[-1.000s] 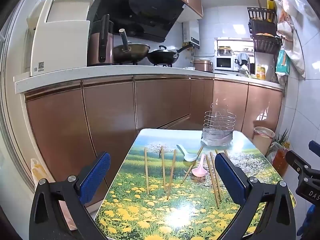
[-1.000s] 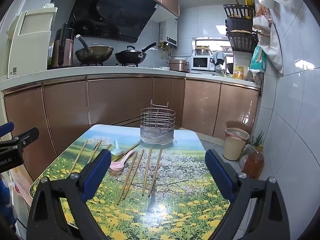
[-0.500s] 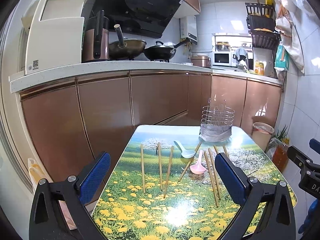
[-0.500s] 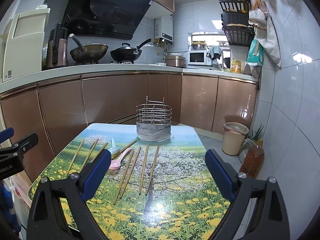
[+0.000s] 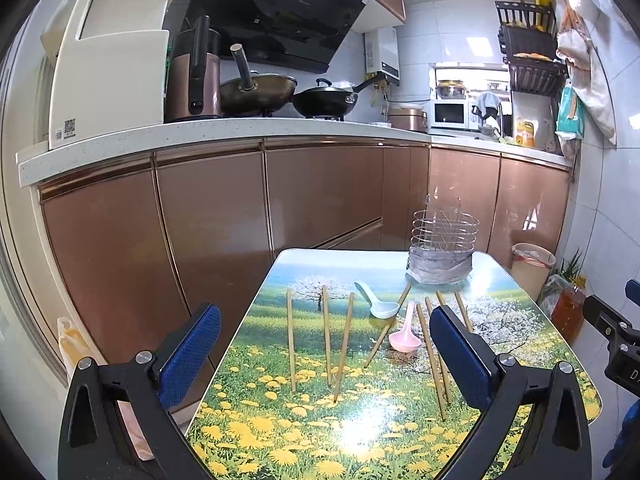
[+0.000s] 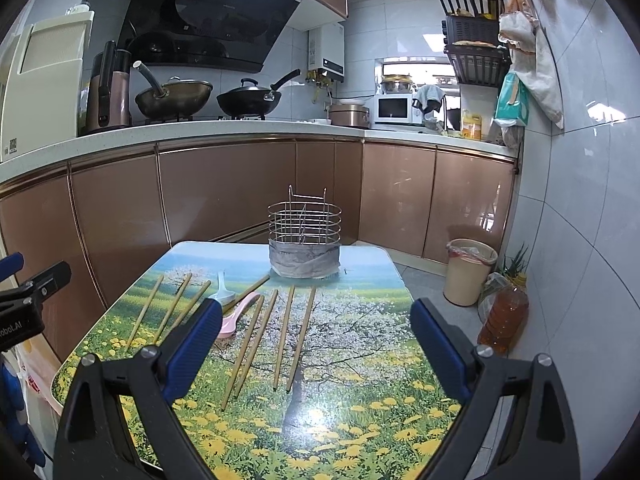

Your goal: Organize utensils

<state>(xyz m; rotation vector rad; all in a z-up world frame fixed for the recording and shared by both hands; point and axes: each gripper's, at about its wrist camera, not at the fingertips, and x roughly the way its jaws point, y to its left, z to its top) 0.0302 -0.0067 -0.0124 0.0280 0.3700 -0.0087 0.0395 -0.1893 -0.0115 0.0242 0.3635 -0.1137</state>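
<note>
Both grippers hang above the near edge of a small worktop (image 6: 360,332) printed with a meadow and blossoming trees. The left gripper (image 5: 326,354) stands wide, its blue pads far apart with nothing between them. The right gripper (image 6: 316,344) is spread just as wide and holds nothing.

A wire utensil basket (image 6: 305,240), wrapped round its lower part with grey material, stands upright near the far edge of the worktop, towards the far right corner in the left wrist view (image 5: 442,248). It appears to hold no utensils.

Wooden chopsticks lie flat on the worktop, pointing roughly from the near edge to the far edge. Three chopsticks (image 5: 326,340) lie side by side towards the left edge, a little apart from one another. Four more chopsticks (image 6: 280,336) lie in a loose row in the middle, in front of the basket. One single chopstick (image 6: 246,294) lies at a slant between the two groups, its far end reaching close to the basket's base.

A white soup spoon (image 5: 376,302) rests beside that slanted chopstick. A pink soup spoon (image 5: 404,330) lies just nearer than the white one, its bowl towards the near edge in the left wrist view.
</note>
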